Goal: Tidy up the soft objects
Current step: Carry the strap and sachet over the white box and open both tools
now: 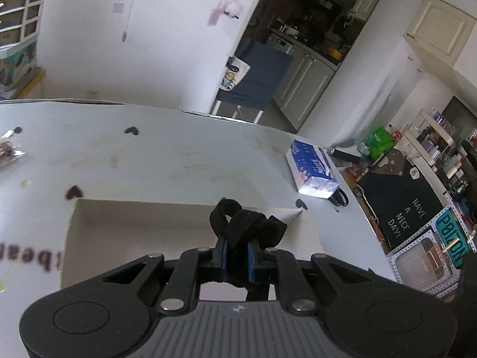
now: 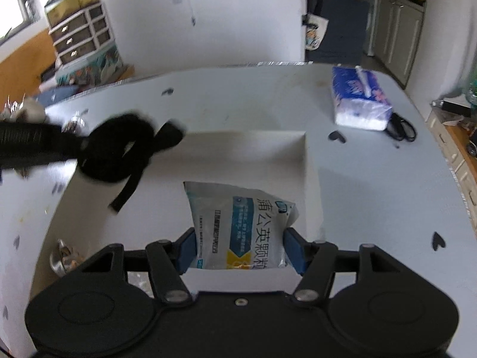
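Note:
My left gripper point(image 1: 237, 256) is shut on a bundled black fabric strap point(image 1: 247, 226), held over a white box point(image 1: 119, 238) on the pale table. In the right wrist view the same black strap point(image 2: 119, 152) hangs from the left above the white box point(image 2: 298, 155), one loose end dangling. My right gripper point(image 2: 240, 249) is shut on a white and blue soft packet point(image 2: 247, 226) with printed characters, its blue pads pressing both sides, and holds it over the box's inside.
A blue and white tissue pack point(image 1: 314, 170) point(image 2: 360, 100) lies at the table's far right, black scissors point(image 2: 401, 129) beside it. Wrapped snacks point(image 1: 7, 149) sit at the left edge. A crinkled foil item point(image 2: 64, 261) lies by the box. Kitchen and shelves stand beyond.

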The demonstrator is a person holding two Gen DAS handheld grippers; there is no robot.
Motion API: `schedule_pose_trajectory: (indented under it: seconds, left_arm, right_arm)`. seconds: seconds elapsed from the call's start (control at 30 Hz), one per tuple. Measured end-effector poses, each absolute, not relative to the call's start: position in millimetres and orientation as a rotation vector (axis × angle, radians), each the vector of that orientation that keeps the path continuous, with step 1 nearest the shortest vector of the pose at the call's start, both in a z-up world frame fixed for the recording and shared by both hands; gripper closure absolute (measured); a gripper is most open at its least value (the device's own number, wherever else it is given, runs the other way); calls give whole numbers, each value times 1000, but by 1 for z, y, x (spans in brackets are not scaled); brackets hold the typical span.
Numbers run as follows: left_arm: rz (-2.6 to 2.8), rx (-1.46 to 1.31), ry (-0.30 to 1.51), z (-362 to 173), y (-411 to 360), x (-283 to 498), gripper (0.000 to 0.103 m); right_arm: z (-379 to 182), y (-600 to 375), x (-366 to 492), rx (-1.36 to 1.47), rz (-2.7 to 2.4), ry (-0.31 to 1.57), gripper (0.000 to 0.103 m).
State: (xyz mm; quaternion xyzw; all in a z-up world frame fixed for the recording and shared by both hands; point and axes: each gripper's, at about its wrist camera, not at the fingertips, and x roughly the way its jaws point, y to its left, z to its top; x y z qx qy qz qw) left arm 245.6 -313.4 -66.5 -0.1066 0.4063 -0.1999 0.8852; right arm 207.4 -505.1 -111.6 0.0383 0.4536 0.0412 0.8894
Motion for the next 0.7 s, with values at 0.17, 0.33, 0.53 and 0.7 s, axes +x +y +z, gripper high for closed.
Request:
schedule_pose_trajectory:
  seconds: [0.17, 0.33, 0.53, 0.7]
  left_arm:
    - [-437, -251, 882, -76, -329, 271, 90]
    - [-533, -179, 896, -87, -359, 291, 90]
    - [-691, -4, 908, -100, -398, 311, 85]
    - [-747, 36, 918, -117, -418, 320, 50]
  right_arm:
    - [-126, -500, 213, 44, 77, 978, 39]
    - [-131, -507, 214, 77, 67, 985, 38]
    - [-136, -516, 215, 103, 25, 1006, 37]
    - [-135, -517, 215, 117, 37, 1011, 21]
